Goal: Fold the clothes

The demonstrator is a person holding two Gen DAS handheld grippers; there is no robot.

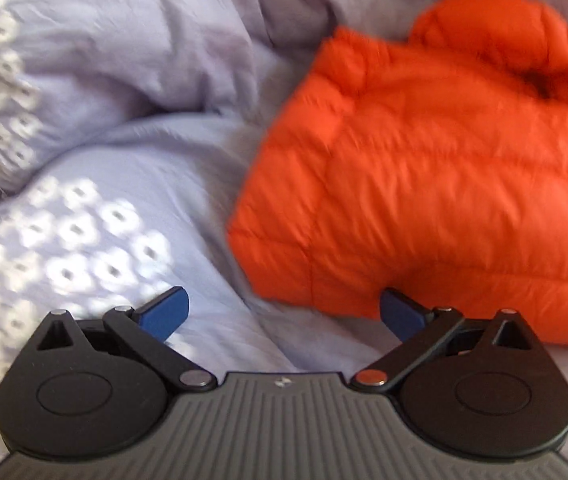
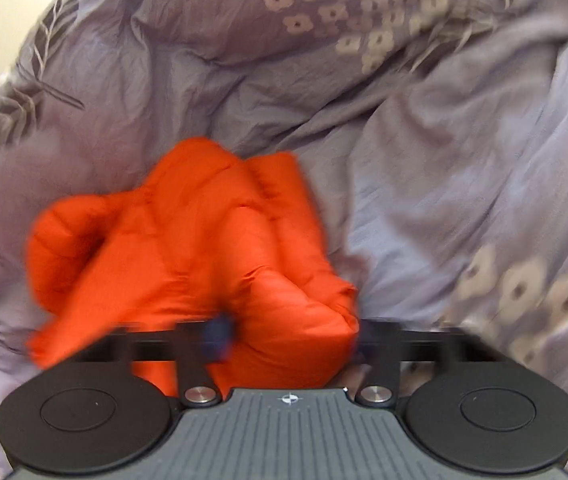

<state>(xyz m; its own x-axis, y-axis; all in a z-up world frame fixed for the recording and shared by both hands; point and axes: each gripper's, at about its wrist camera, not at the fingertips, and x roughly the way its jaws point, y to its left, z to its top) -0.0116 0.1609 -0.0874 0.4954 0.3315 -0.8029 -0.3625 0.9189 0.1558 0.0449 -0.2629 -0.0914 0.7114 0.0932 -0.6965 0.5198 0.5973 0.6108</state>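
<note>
Orange puffy hooded jacket [image 1: 424, 184], crumpled; lying on lilac bedding [image 1: 143, 60]

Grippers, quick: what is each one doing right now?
Left gripper: open, empty, beside the orange puffer jacket.
Right gripper: shut on a fold of the jacket.

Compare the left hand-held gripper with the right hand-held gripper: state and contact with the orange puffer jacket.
The left hand-held gripper is spread wide and empty; the right hand-held gripper is narrowed onto a bunched fold of the orange puffer jacket. The left sits beside the jacket's edge over the lavender duvet; the right is buried in the fabric. Both have blue finger pads.
</note>
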